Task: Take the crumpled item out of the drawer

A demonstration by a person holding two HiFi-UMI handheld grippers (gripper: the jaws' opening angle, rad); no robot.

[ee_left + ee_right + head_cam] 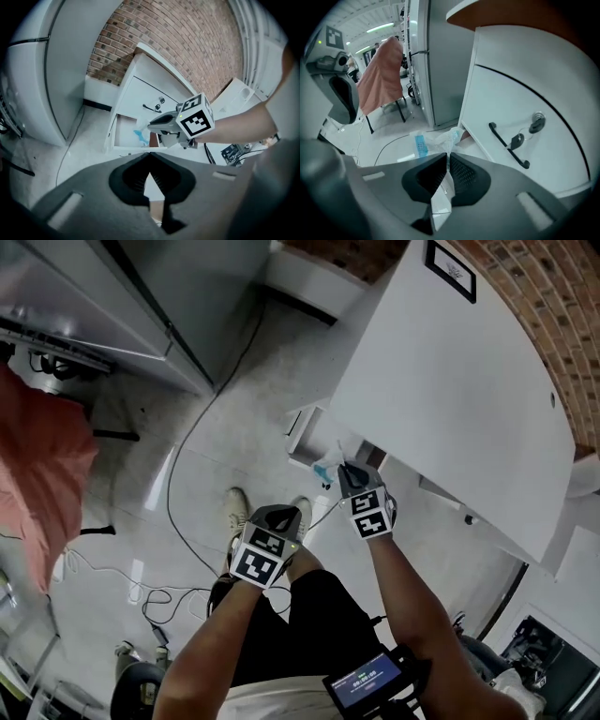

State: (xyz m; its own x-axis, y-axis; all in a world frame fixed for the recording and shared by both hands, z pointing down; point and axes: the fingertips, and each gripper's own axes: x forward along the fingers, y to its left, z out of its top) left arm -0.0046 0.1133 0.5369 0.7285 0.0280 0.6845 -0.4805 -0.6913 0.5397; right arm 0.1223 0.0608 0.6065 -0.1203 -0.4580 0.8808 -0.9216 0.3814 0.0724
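— What is the left gripper (279, 519) doing?
— In its own view the jaws stand closed, tip against tip, and hold nothing; only floor shows behind them. The head view does not tell this: there one sees mostly its marker cube.
— And the right gripper (351, 471)?
— Its own view shows the jaws nearly together, pinching the crumpled item (437, 139), a clear wrapper with a blue print. One part passes back between the pads, and the rest hangs out beyond the tips.
— Where is it, compared to the drawer?
— The left gripper view shows the bottom drawer (122, 132) open, and the wrapper hangs from the right gripper just in front of it. Whether it is fully clear of the drawer, I cannot tell. The right gripper view gives instead the closed front above, with a black handle (508, 145) and a key (518, 138).
— And the room?
— There is a pale floor (234, 381) with a black cable (178, 451) lying on it. A pink cloth (37, 465) is at the left, and the white cabinet (450, 381) and a brick wall (553, 324) are at the right.
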